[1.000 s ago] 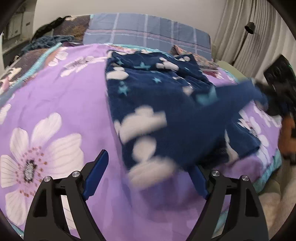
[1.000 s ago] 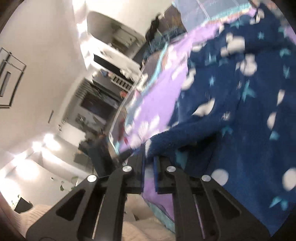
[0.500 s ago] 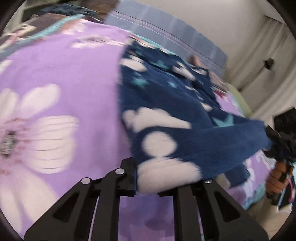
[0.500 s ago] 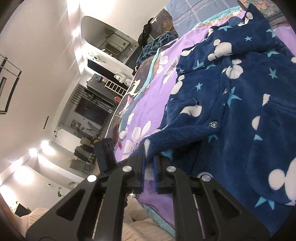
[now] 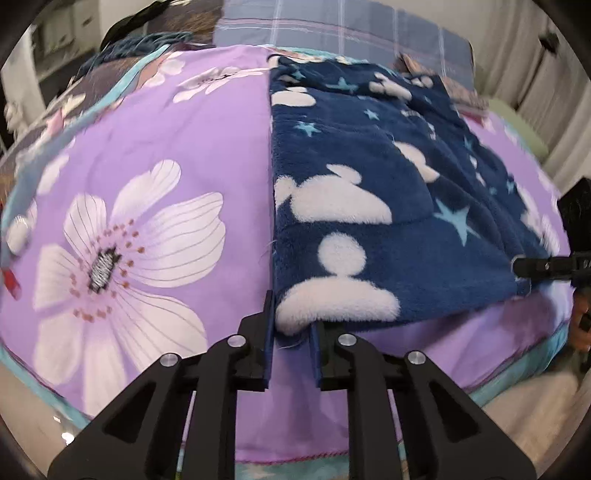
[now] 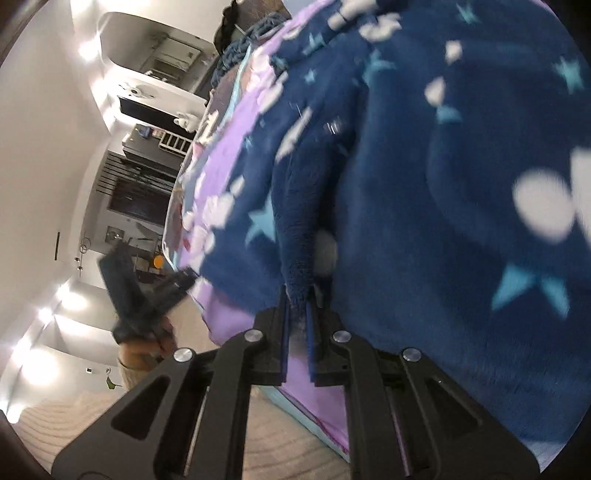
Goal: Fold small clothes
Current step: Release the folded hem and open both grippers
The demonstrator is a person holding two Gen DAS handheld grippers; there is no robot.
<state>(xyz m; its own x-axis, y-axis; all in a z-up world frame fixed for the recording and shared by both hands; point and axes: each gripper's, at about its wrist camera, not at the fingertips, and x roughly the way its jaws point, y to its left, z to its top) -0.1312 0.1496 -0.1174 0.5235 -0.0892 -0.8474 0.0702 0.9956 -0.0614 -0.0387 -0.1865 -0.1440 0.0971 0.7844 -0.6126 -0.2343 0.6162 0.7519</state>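
Navy fleece, the small garment (image 5: 369, 229) with white shapes and pale stars, lay spread on the purple floral bedspread (image 5: 147, 155). The left gripper (image 5: 291, 343) pinched its near corner, jaws having just eased slightly wider. The right gripper (image 6: 298, 325) was clamped tight on another edge.

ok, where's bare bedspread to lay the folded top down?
Free: the purple floral bedspread left of the navy fleece pyjama top, from the big white flower up to the plaid pillow. Crowded: the right half, under the top, with both grippers, left and right, clamped on its near hem.
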